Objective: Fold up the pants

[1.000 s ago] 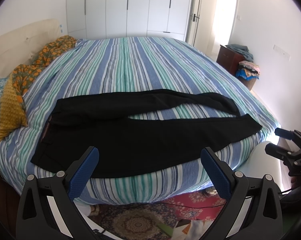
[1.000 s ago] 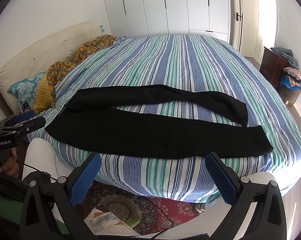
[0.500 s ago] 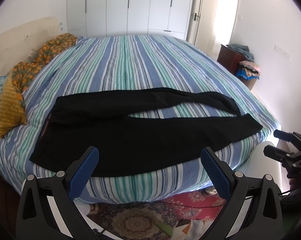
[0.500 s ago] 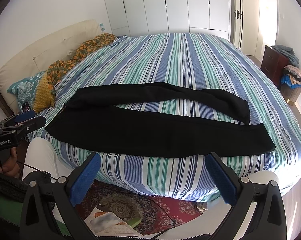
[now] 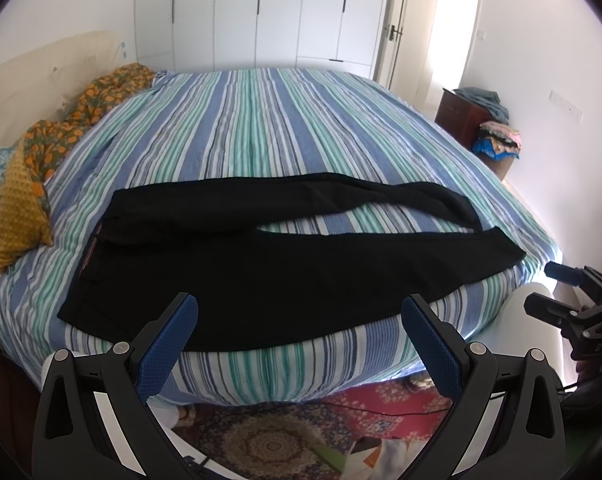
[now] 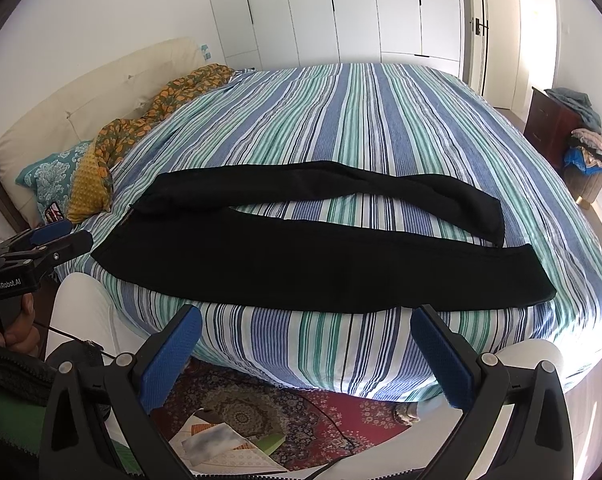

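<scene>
Black pants [image 5: 261,264] [image 6: 285,256] lie spread flat near the front edge of a striped bed [image 5: 261,128] [image 6: 381,120], waist at the left and the two legs parted toward the right. My left gripper [image 5: 299,320] hovers open in front of the bed edge, its blue pads empty, just short of the near leg. My right gripper [image 6: 307,328] is open too, below the bed edge and short of the near leg. Each gripper also shows in the other's view: the right gripper [image 5: 553,288] at the far right, the left gripper [image 6: 63,236] at the far left.
Pillows [image 6: 61,180] and an orange-patterned cloth [image 5: 81,120] lie at the headboard on the left. A dark cabinet [image 6: 549,120] with piled clothes stands at the right. A red patterned rug [image 5: 285,432] with papers covers the floor below. White wardrobes [image 5: 261,12] line the back wall.
Both grippers have edged slightly forward toward the bed; the pants sit a little higher and larger in view. Both stay open and the pants have not moved.
</scene>
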The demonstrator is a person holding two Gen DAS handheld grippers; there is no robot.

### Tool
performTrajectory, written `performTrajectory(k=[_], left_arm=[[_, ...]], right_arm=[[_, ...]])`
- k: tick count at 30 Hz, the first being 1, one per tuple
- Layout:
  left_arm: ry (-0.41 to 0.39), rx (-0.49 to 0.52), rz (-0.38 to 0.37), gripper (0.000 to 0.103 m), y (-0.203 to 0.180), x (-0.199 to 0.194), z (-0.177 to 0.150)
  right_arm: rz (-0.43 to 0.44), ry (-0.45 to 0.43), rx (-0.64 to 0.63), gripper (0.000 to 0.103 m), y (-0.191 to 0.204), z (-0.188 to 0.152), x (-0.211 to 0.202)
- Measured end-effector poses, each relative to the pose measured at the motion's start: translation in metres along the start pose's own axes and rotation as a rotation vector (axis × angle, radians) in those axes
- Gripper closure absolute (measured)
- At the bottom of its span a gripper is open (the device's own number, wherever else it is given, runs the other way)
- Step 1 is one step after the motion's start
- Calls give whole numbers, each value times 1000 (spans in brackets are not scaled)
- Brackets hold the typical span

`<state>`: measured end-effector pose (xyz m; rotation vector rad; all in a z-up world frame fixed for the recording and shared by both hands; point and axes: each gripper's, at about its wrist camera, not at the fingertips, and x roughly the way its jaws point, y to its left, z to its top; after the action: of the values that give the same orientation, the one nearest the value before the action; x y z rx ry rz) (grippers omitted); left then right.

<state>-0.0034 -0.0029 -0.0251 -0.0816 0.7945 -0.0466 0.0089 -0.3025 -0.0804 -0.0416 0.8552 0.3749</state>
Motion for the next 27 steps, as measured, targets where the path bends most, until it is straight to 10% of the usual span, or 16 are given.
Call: performTrajectory(k=[27], left_arm=[[-19, 23, 48, 1, 5, 5, 0]], right_arm=[[1, 2, 3, 0, 1, -2, 3]])
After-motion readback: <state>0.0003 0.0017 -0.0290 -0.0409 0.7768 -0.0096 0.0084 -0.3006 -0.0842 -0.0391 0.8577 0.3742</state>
